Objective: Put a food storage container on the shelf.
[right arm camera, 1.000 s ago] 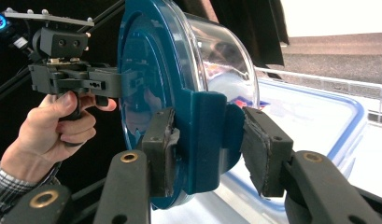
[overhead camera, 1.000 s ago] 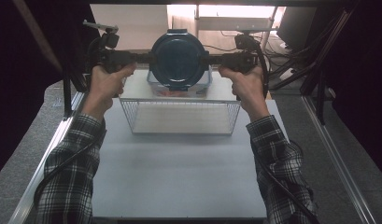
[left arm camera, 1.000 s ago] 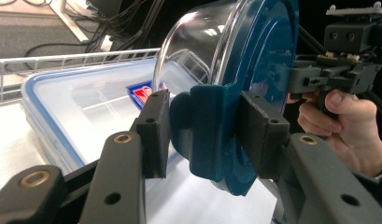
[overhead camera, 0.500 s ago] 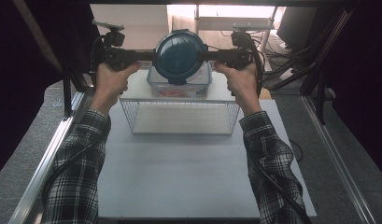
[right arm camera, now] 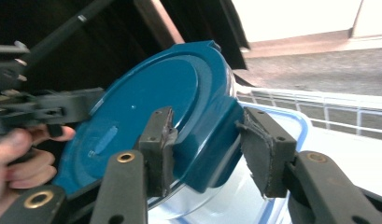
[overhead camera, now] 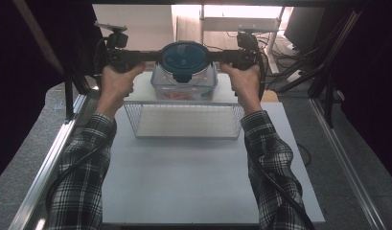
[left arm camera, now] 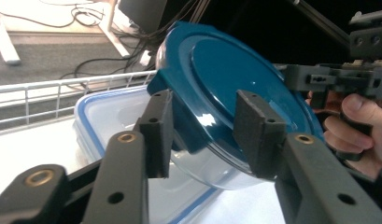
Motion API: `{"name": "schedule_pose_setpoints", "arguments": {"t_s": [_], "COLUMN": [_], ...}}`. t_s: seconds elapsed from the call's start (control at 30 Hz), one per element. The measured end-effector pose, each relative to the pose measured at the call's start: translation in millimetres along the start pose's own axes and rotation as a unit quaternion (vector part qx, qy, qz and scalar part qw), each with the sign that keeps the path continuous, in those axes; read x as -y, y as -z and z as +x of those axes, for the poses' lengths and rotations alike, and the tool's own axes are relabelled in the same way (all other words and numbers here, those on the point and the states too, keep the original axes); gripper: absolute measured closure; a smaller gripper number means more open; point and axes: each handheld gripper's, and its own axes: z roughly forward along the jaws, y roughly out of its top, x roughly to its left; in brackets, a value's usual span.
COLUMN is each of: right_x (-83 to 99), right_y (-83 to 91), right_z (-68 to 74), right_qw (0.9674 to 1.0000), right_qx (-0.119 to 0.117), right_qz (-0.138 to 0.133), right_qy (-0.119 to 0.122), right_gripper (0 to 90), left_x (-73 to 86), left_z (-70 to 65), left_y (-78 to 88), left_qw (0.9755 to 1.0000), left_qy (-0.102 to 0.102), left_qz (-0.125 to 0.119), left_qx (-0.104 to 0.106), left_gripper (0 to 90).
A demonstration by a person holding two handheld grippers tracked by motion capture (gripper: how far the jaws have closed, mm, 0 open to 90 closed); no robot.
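Above the far edge of the white table [overhead camera: 193, 177], just behind the wire basket [overhead camera: 184, 120], a round clear bowl with a blue lid [overhead camera: 185, 57] hangs between the two grippers, right over a rectangular clear container [overhead camera: 184, 86] with a blue-rimmed lid. The step in hand looks like a two-sided carry of the bowl, either onto that container or toward the basket; cannot tell which. To do it well: keep both hands level so the bowl doesn't tip, move both at the same pace, squeeze evenly on the opposite latch tabs, and lower straight down so the bowl's base lands flat before letting go. The left gripper [left arm camera: 205, 133] is partly open, and its jaws have just been opening again after a brief squeeze; the lid's side tab sits between the pads [left arm camera: 254, 133], which look to be bearing on it. The right gripper [right arm camera: 212, 149] is also about half open, its jaws having just closed a little, with the opposite tab of the lid between its pads [right arm camera: 265, 149], which touch it on both sides. The risk is a slip if either side eases off early.
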Motion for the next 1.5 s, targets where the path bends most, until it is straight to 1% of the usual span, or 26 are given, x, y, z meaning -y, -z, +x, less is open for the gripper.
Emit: {"name": "schedule_pose_setpoints", "arguments": {"t_s": [0.03, 0.07, 0.1, 0.2, 0.27, 0.3, 0.33, 0.37, 0.4, 0.43, 0.5, 0.53, 0.57, 0.6, 0.67, 0.77, 0.83, 0.9, 1.17, 1.23, 1.33, 1.37, 1.4, 1.43, 1.47, 1.5], "right_x": [-0.6, -0.8, -0.8, 0.6, 2.5, 4.5, 4.5, 6.8, 6.8, 7.8, 11.0, 14.7, 14.7, 20.7, 22.7, 28.1, 28.2, 27.8, 27.8, 29.9, 34.7, 38.0, 40.3, 40.3, 46.7, 46.7], "right_y": [-0.7, 0.0, 0.0, 1.7, 3.8, 6.7, 6.7, 12.1, 12.1, 13.8, 18.1, 21.6, 21.6, 23.3, 23.2, 20.2, 17.8, 16.0, 12.2, 13.4, 16.7, 19.2, 20.2, 20.2, 22.8, 22.8], "right_z": [1.9, 6.1, 6.1, 13.2, 19.0, 24.3, 24.3, 29.1, 29.1, 30.5, 32.5, 32.6, 32.6, 31.7, 30.9, 27.1, 25.9, 25.3, 21.2, 21.3, 20.4, 19.8, 19.7, 19.7, 21.5, 21.5], "right_qw": [1.0000, 0.9995, 0.9995, 0.9976, 0.9954, 0.9925, 0.9925, 0.9906, 0.9906, 0.9899, 0.9885, 0.9884, 0.9884, 0.9869, 0.9867, 0.9872, 0.9870, 0.9869, 0.9873, 0.9868, 0.9866, 0.9871, 0.9870, 0.9870, 0.9852, 0.9852], "right_qx": [0.005, 0.019, 0.019, 0.042, 0.054, 0.064, 0.064, 0.064, 0.064, 0.065, 0.064, 0.058, 0.058, 0.060, 0.058, 0.052, 0.058, 0.062, 0.064, 0.063, 0.058, 0.051, 0.047, 0.047, 0.045, 0.045], "right_qz": [-0.001, -0.005, -0.005, -0.014, -0.023, -0.027, -0.027, -0.025, -0.025, -0.024, -0.023, -0.024, -0.024, -0.016, -0.012, -0.002, 0.001, 0.001, -0.001, 0.000, -0.001, -0.001, -0.001, -0.001, 0.000, 0.000], "right_qy": [0.007, 0.026, 0.026, 0.053, 0.076, 0.101, 0.101, 0.118, 0.118, 0.124, 0.135, 0.138, 0.138, 0.149, 0.151, 0.151, 0.150, 0.149, 0.146, 0.149, 0.153, 0.152, 0.154, 0.154, 0.165, 0.165], "right_gripper": [54.2, 56.8, 56.8, 61.2, 65.2, 67.9, 67.9, 71.2, 71.2, 73.1, 76.0, 79.7, 79.7, 83.2, 84.1, 86.9, 87.4, 87.5, 87.1, 85.0, 79.0, 74.5, 71.4, 71.4, 63.9, 63.9], "left_x": [-0.2, 0.1, 0.1, 1.5, 2.2, 2.3, 2.3, 2.7, 3.1, 4.4, 8.8, 11.9, 15.3, 19.8, 26.7, 31.6, 31.5, 30.1, 28.1, 31.8, 38.9, 40.1, 45.5, 45.5, 49.4, 51.8], "left_z": [-0.8, -2.2, -2.2, -4.4, -7.2, -9.5, -9.5, -10.7, -11.0, -12.7, -16.3, -17.7, -18.7, -18.9, -16.0, -9.6, -6.8, -6.2, -5.2, -6.1, -6.7, -6.4, -6.3, -6.3, -7.3, -8.0], "left_y": [0.0, 0.2, 0.2, 0.6, 2.2, 6.1, 6.1, 10.1, 12.5, 15.4, 19.3, 20.2, 20.8, 20.8, 18.8, 13.0, 7.9, 4.6, -1.9, -1.2, 1.4, 2.0, 5.1, 5.1, 6.7, 7.9], "left_qw": [1.0000, 1.0000, 1.0000, 0.9997, 0.9993, 0.9988, 0.9988, 0.9990, 0.9989, 0.9990, 0.9986, 0.9983, 0.9981, 0.9978, 0.9976, 0.9981, 0.9982, 0.9978, 0.9980, 0.9980, 0.9972, 0.9973, 0.9972, 0.9972, 0.9971, 0.9969], "left_qy": [-0.002, -0.007, -0.007, -0.017, -0.030, -0.036, -0.036, -0.033, -0.035, -0.035, -0.048, -0.054, -0.058, -0.064, -0.066, -0.058, -0.055, -0.057, -0.050, -0.053, -0.062, -0.063, -0.066, -0.066, -0.068, -0.072], "left_qz": [0.001, 0.000, 0.000, -0.006, -0.009, -0.014, -0.014, -0.019, -0.021, -0.021, -0.015, -0.010, -0.006, -0.002, 0.008, 0.015, 0.017, 0.020, 0.018, 0.020, 0.023, 0.022, 0.019, 0.019, 0.016, 0.014], "left_qx": [-0.003, -0.006, -0.006, -0.013, -0.021, -0.029, -0.029, -0.024, -0.022, -0.020, -0.019, -0.019, -0.019, -0.019, -0.016, -0.017, -0.019, -0.026, -0.034, -0.028, -0.033, -0.032, -0.030, -0.030, -0.029, -0.028], "left_gripper": [57.9, 58.0, 58.0, 58.4, 58.5, 59.2, 60.5, 62.5, 62.5, 65.0, 70.6, 75.4, 75.4, 78.7, 80.1, 82.4, 82.4, 82.4, 80.7, 77.2, 72.4, 67.1, 64.1, 60.7, 56.7, 56.7]}}
